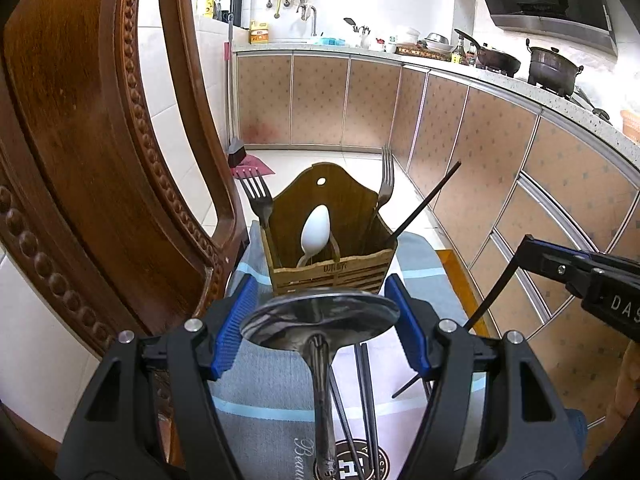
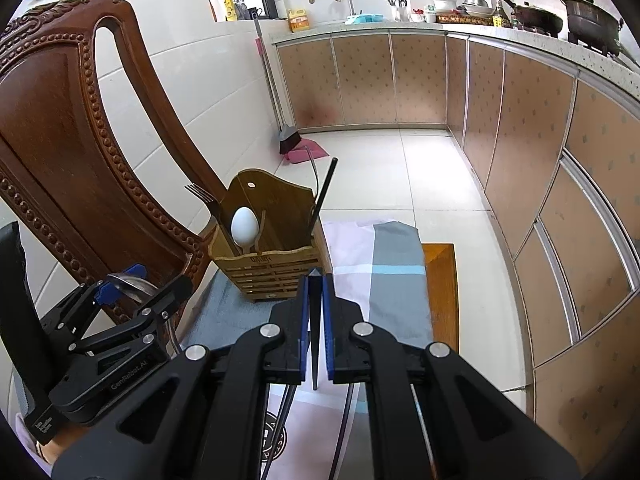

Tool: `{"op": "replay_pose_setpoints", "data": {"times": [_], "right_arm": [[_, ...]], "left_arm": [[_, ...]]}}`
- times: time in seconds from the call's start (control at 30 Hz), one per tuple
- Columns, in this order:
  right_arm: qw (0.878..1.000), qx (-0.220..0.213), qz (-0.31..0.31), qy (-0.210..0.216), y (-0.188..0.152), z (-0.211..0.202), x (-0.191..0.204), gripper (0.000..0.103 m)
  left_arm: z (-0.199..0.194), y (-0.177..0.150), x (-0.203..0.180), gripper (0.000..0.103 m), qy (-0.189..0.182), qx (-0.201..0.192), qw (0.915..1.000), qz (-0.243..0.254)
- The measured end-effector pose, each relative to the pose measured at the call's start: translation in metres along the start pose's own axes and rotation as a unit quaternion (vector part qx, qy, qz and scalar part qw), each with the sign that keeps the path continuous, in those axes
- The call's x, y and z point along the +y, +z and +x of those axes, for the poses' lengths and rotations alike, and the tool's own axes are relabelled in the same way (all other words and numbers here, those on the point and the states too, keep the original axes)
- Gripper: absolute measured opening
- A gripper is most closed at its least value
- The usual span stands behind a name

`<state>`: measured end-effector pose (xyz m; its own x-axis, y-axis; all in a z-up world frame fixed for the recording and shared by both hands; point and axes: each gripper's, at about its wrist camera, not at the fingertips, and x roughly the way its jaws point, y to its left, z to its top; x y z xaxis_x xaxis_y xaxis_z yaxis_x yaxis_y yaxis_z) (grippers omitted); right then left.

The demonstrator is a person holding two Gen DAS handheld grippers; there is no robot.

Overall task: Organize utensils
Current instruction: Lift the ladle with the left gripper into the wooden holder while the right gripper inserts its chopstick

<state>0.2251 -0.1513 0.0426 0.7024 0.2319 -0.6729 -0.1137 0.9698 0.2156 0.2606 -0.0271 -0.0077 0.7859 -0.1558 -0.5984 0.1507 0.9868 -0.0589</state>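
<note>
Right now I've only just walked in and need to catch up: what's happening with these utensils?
A person is sorting cutlery into the wooden utensil holder standing on a cloth-covered chair seat. The left hand-held gripper is open around a metal ladle, apparently not clamping it. The right hand-held gripper is shut on a black chopstick. Two forks, a white spoon and another chopstick already stand in the holder.

Glossy metal ladle (image 1: 320, 316); matt slatted wood holder (image 1: 332, 272); woven cloth (image 1: 260, 380).
</note>
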Motion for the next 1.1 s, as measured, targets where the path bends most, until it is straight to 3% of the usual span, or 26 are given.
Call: {"op": "replay_pose_setpoints", "data": {"times": [0.3,0.5,0.63,0.7,0.83,1.1], "right_arm": [[0.999,-0.029,-0.02,0.001,0.029,-0.007,0.02,0.008],[0.997,-0.076,-0.034,0.008,0.071,-0.026,0.034,0.008],[0.993,-0.116,-0.032,0.006,0.105,-0.04,0.038,0.008],[0.991,-0.128,-0.029,0.009,0.122,-0.043,0.038,0.008],[0.991,-0.134,-0.023,0.005,0.138,-0.031,0.036,0.008],[0.992,-0.119,-0.025,0.009,0.137,0.014,0.034,0.008]], "left_arm": [[-0.021,0.052,0.011,0.065,-0.01,-0.028,0.9995,-0.005],[-0.047,0.109,0.016,0.065,0.013,-0.097,0.9951,-0.007],[-0.049,0.14,0.015,0.065,0.046,-0.161,0.9858,-0.009],[-0.042,0.147,0.012,0.065,0.057,-0.183,0.9815,-0.002],[-0.013,0.148,0.014,0.065,0.046,-0.196,0.9794,-0.011],[0.021,0.13,0.021,0.065,0.057,-0.245,0.9677,-0.012]]}}
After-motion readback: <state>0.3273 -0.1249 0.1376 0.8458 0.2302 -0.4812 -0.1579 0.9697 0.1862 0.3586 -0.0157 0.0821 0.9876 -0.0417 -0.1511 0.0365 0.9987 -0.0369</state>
